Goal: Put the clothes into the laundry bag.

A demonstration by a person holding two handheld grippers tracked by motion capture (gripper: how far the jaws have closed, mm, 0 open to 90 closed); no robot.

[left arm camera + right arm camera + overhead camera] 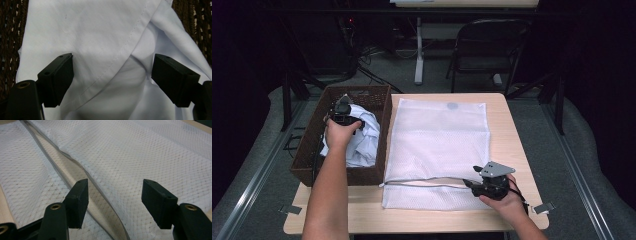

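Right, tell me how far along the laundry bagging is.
Done: the mesh laundry bag lies flat on the table with its zipper unzipped along the near edge. In hand: the left tool hangs open over the white garment in the wicker basket, not gripping it; the right tool sits open at the bag's opening. Left: grab the garment, lift the bag's flap, put it in, zip up.

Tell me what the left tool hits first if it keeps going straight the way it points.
Most likely the white cloth in the basket: it lies right ahead of the left tool, whose jaws stand open. How near is unclear.
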